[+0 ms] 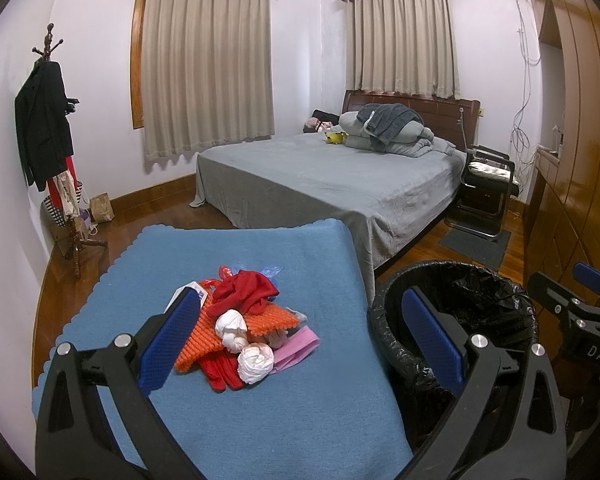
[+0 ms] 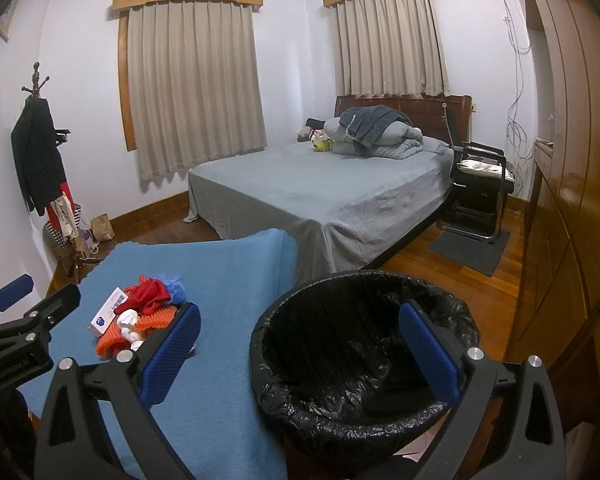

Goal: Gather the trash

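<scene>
A small heap lies on the blue-covered table (image 1: 260, 420): crumpled white paper balls (image 1: 255, 362), an orange knit cloth (image 1: 272, 320), a red cloth (image 1: 246, 289), pink paper (image 1: 300, 346) and a white box (image 2: 108, 311). A bin lined with a black bag (image 1: 480, 300) stands right of the table. My left gripper (image 1: 300, 334) is open above the heap, nothing between its blue pads. My right gripper (image 2: 300, 348) is open too, straddling the table edge and the bin (image 2: 340, 344). The heap (image 2: 140, 320) lies left of its left pad.
A bed with a grey cover (image 1: 340, 176) stands behind the table. A coat rack with dark clothes (image 1: 44, 128) and a paper bag (image 1: 102, 208) are at the left wall. A black chair (image 1: 484, 184) and a wooden wardrobe (image 1: 572, 160) are on the right.
</scene>
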`<action>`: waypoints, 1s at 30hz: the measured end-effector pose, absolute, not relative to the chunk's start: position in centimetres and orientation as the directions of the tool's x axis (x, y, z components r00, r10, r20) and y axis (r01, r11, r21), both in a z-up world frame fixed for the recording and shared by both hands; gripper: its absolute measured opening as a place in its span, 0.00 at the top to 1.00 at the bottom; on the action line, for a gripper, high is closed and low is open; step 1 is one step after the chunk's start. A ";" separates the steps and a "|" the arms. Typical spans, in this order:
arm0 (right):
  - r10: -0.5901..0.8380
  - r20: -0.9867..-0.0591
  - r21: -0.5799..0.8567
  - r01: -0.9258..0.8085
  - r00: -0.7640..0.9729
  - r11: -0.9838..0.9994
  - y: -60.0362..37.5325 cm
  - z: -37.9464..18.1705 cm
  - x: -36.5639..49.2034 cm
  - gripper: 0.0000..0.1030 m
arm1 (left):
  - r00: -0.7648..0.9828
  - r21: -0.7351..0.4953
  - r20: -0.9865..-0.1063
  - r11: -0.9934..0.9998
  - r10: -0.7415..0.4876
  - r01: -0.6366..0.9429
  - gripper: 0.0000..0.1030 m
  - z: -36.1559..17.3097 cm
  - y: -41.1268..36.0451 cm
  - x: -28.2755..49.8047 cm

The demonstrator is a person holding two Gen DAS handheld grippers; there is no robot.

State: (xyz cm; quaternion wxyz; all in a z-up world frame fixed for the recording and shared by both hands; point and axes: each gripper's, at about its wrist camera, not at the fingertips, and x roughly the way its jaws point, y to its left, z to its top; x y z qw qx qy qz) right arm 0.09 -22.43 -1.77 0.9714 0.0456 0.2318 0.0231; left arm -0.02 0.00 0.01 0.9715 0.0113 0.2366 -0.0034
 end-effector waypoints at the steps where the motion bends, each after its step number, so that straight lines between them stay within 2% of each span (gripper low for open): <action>1: 0.066 -0.448 0.099 -0.024 0.892 0.995 -22.4 -1.8 0.1 0.06 | 0.888 0.021 -0.459 1.000 -0.001 0.012 0.05 0.0 0.0 0.0; 30: 0.066 -0.452 0.102 -0.022 0.890 0.995 -22.2 -1.9 0.3 0.06 | 0.888 0.021 -0.460 1.000 0.000 0.011 0.05 0.0 0.0 0.0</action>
